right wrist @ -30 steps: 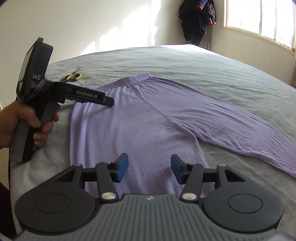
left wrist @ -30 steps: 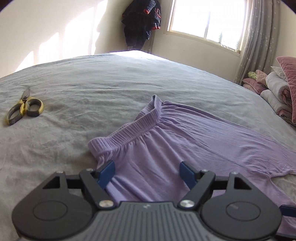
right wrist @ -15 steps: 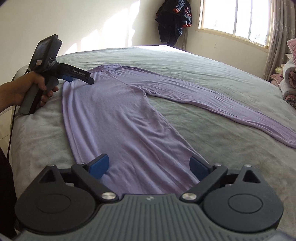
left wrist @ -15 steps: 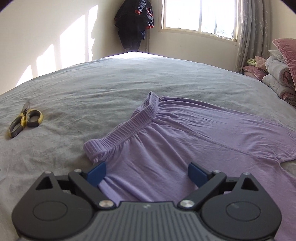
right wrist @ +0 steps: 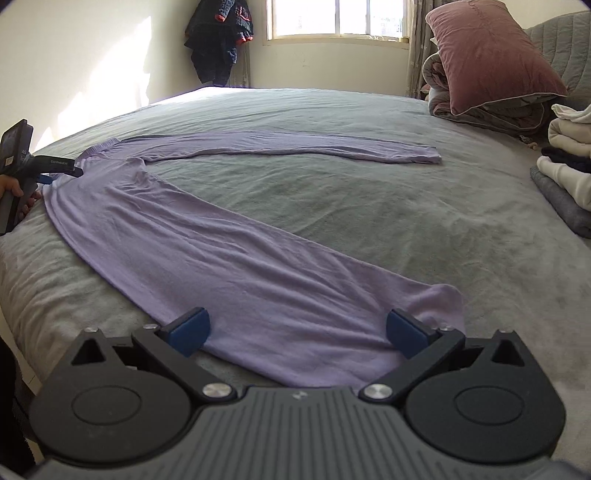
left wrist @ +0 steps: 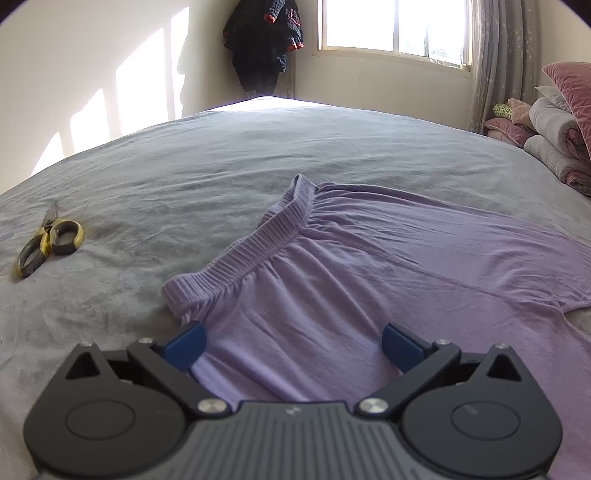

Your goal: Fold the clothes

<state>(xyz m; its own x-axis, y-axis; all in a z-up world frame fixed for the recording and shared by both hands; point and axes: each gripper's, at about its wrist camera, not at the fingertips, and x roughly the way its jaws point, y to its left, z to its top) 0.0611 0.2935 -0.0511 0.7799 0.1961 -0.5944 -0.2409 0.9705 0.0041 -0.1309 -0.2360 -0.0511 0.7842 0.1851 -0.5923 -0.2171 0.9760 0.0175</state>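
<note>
Both jaws just opened wide, nothing clamped: right hand-held gripper [right wrist: 297,332] should pinch purple trousers [right wrist: 229,251] hem squarely, left hand-held gripper [left wrist: 291,341] the waistband [left wrist: 258,251] at 11 o'clock.

Daylight pours in through the window [left wrist: 395,27] far ahead of my tools, blown out to near white, and it throws bright slanted patches on the wall [left wrist: 122,92] ahead and to the left, while the bed [left wrist: 229,162] nearer me sits in softer, even light. Both fisheye views bend the bed into a dome and darken to black at the top corners. Most of each picture is sharp enough, but the bottom edge around my tools' housings smears a little, and the dark clothes [right wrist: 218,40] hanging in the corner are backlit, almost a silhouette.
</note>
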